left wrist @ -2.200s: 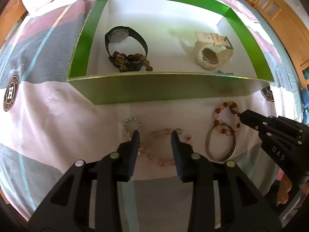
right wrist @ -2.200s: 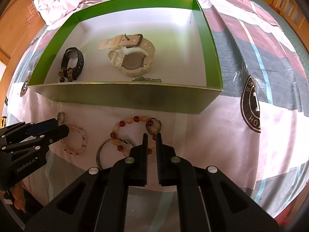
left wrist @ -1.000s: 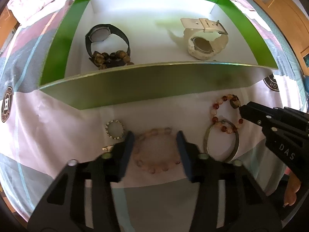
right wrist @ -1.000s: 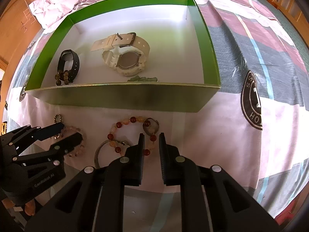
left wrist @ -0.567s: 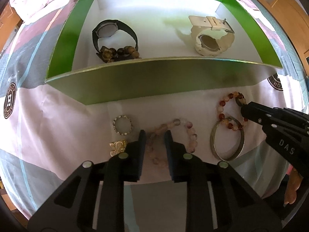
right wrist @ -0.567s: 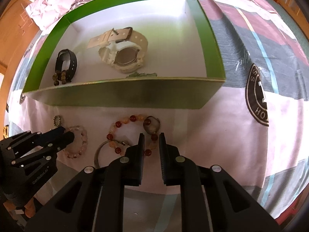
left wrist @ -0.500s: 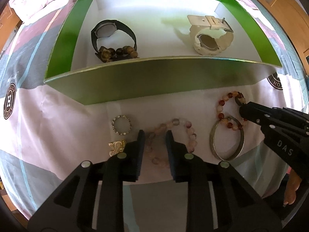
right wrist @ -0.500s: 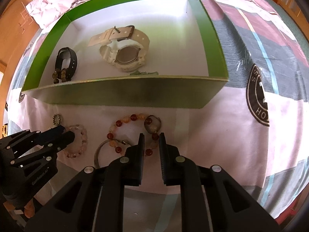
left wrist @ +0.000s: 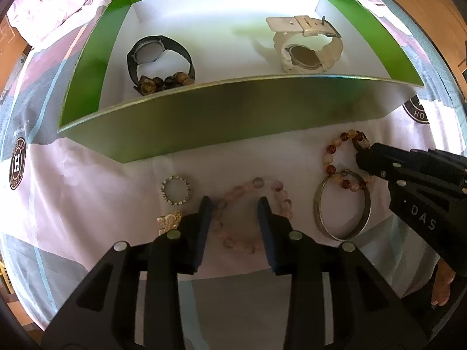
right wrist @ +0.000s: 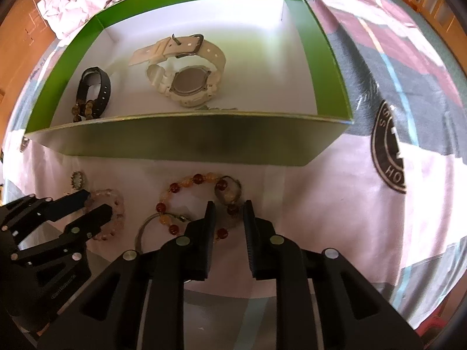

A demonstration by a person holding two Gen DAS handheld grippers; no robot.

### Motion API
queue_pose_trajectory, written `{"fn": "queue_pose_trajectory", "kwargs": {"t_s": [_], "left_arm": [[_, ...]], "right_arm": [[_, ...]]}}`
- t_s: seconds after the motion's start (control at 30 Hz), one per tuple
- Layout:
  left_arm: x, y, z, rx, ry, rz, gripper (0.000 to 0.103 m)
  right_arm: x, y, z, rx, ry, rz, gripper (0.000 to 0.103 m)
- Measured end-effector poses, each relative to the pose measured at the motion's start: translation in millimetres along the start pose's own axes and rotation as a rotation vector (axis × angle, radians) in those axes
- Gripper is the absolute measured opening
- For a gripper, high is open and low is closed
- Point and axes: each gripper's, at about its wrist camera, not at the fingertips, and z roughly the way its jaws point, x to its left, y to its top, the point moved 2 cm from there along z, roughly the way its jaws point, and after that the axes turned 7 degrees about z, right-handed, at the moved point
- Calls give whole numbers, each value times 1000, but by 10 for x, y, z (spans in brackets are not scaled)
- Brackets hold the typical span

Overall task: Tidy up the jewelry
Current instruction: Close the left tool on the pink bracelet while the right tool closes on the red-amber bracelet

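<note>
While both jaws gape, left gripper (left wrist: 233,204) straddles the pink bracelet (left wrist: 254,213).

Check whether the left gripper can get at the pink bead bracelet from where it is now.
Probably yes. The left gripper is open, its fingers straddling the pink bead bracelet on the bedspread. Nothing lies between them; the small beaded ring sits apart.

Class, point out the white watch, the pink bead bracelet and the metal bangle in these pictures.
white watch (right wrist: 188,84), right wrist view, on its round case.
pink bead bracelet (left wrist: 258,182), left wrist view, on a top bead.
metal bangle (left wrist: 318,218), left wrist view, on its left rim.
</note>
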Motion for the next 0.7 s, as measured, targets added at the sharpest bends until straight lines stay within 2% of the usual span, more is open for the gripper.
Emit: {"fn": "queue_pose_trajectory", "kwargs": {"t_s": [0.2,0.27,0.33,0.43,0.7], "left_arm": [[-136,-12,-43,-5,22,12,34],[-159,-15,-57,-8,24,9,28],[-153,-16,-67,-12,29,6,15],[-161,-14,-108,-17,33,1,8],[-219,-26,-464,-117,51,15,8]], "right_arm": [[72,-20,-19,-13,-27,-33,20],[87,-44,-37,-16,-27,-37,17],[107,-75,-46,-18,-26,-50,10],[181,-103,-87,-36,-31,-74,8],[294,-124,-501,-164,40,-89,7]]}}
